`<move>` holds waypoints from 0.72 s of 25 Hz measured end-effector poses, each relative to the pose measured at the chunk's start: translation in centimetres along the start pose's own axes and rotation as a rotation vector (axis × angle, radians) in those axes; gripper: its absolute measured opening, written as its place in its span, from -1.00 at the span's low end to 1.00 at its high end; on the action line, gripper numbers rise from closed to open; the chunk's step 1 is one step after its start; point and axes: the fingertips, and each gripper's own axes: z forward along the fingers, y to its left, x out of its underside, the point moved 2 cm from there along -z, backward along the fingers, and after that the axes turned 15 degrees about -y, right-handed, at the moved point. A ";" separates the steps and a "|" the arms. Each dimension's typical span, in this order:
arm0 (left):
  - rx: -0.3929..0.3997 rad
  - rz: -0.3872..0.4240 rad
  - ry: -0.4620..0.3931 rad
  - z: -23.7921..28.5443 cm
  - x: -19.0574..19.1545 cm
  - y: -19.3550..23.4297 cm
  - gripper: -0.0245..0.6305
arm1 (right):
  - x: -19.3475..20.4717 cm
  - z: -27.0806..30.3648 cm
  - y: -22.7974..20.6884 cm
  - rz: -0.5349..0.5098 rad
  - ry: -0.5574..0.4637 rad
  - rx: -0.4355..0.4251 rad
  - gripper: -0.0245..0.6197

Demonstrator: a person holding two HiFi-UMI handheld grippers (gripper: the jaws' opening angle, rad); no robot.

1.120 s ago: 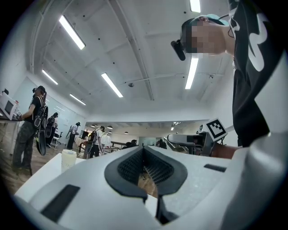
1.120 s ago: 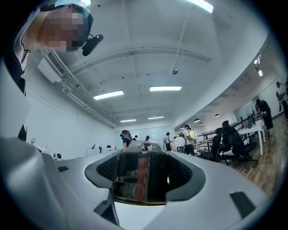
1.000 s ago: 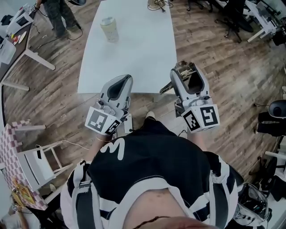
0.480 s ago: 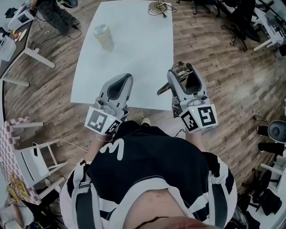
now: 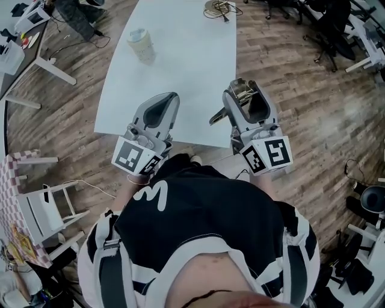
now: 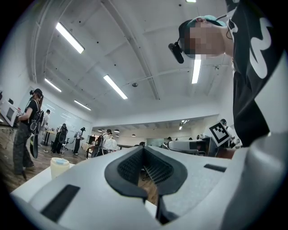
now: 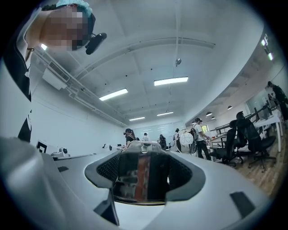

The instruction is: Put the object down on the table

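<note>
My right gripper [image 5: 243,86] is shut on a shiny dark object with a reddish stripe [image 7: 140,177]. In the head view that object [image 5: 244,94] glints like metal between the jaws, just above the near edge of the white table [image 5: 186,54]. In the right gripper view it fills the space between the black pads [image 7: 180,173]. My left gripper [image 5: 166,97] is held beside it, over the same table edge. Its pads [image 6: 130,168] are closed together with nothing between them. Both grippers are tilted upward, towards the ceiling.
A pale cylindrical cup [image 5: 140,43] stands on the table's far left part, also seen low left as the cup [image 6: 58,167]. A coil of cable [image 5: 218,7] lies at the far end. A white chair [image 5: 54,207] stands to my left, office chairs [image 5: 334,30] to the far right.
Both grippers have moved slightly forward, over the table's near edge. The right gripper still holds the object, and the left one stays shut.
</note>
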 end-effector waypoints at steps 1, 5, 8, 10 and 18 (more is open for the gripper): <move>-0.004 0.002 0.002 -0.1 0.0 0.1 -0.91 | 0.1 0.0 -0.1 -0.001 0.003 -0.001 0.01; -0.041 0.002 0.007 -0.6 0.0 0.2 -0.91 | 0.9 0.1 -0.4 -0.010 0.022 -0.014 0.01; -0.072 0.002 0.017 -1.2 0.2 0.3 -0.91 | 1.4 0.4 -0.5 -0.027 0.035 -0.041 0.01; -0.087 0.004 0.021 -1.4 0.3 0.6 -0.91 | 1.9 0.8 -0.6 -0.036 0.043 -0.060 0.01; -0.147 -0.007 0.029 -2.3 1.0 3.4 -0.91 | 5.6 4.1 -1.2 -0.059 0.103 -0.101 0.01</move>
